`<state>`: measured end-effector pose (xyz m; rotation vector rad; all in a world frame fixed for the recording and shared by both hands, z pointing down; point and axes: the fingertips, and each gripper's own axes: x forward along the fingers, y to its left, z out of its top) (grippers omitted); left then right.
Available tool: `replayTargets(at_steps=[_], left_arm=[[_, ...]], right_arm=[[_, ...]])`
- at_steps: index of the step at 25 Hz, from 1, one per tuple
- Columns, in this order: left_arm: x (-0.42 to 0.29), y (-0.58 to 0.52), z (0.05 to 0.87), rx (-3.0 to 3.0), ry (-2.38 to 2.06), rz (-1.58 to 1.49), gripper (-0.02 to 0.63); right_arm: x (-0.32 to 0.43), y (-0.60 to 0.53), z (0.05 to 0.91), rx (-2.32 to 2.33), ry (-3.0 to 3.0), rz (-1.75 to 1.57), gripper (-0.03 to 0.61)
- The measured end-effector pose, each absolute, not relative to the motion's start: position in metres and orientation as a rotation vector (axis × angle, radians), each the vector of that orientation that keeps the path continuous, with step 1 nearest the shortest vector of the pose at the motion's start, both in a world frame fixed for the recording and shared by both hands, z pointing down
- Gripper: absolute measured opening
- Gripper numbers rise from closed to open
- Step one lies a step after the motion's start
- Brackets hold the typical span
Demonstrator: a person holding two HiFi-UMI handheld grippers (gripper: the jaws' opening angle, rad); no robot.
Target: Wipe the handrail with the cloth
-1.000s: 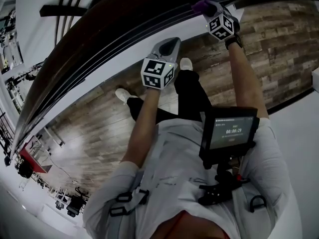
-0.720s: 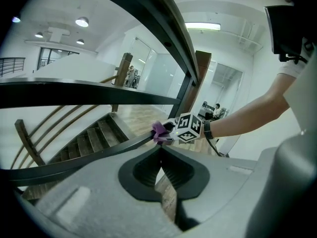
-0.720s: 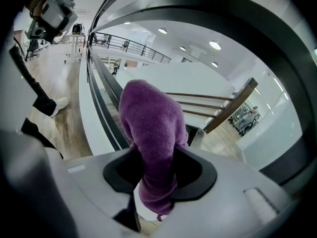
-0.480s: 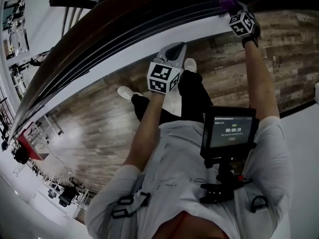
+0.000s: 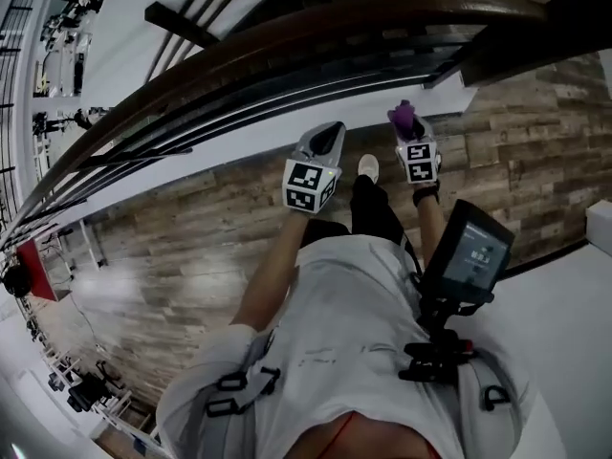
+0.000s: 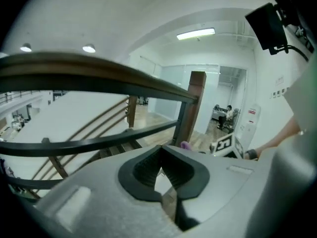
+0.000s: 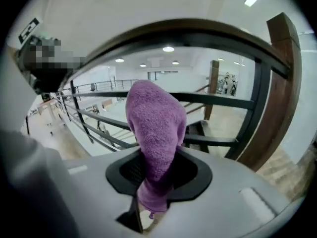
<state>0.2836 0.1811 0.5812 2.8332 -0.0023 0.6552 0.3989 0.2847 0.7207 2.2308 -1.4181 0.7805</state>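
The dark brown wooden handrail (image 5: 287, 41) arcs across the top of the head view, and it also crosses the left gripper view (image 6: 99, 76) and the right gripper view (image 7: 198, 31). My right gripper (image 5: 405, 124) is below the rail and apart from it. Its jaws have just been closing and pinch a purple cloth (image 7: 153, 128), which stands up out of them (image 5: 405, 115). My left gripper (image 5: 335, 130) is beside it, to the left, also off the rail. Its jaws (image 6: 159, 165) are shut with nothing between them.
Black metal rails (image 7: 218, 102) run under the handrail, fixed to a brown wooden post (image 7: 277, 103). Below lies a wood-plank floor (image 5: 172, 228) with a white ledge (image 5: 191, 175) along the railing. A small screen (image 5: 473, 251) hangs on my chest rig, right of the arms.
My right gripper has come off the handrail at the top right and moved down and left toward my body, still with the cloth. The left gripper shifted slightly; the view swung, showing more of the rail.
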Motion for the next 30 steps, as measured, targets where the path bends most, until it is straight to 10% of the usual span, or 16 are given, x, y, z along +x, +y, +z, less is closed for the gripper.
replayTargets(at_steps=[16, 30], left_arm=[[-0.013, 0.156, 0.391, 3.001, -0.502, 0.264, 0.000], [-0.015, 0.171, 0.330, 2.977, -0.532, 0.041, 0.000]], right_arm=[[0.062, 0.226, 0.392, 2.417, -1.985, 0.334, 0.103], [0.068, 0.236, 0.323, 2.465, -1.880, 0.085, 0.103]])
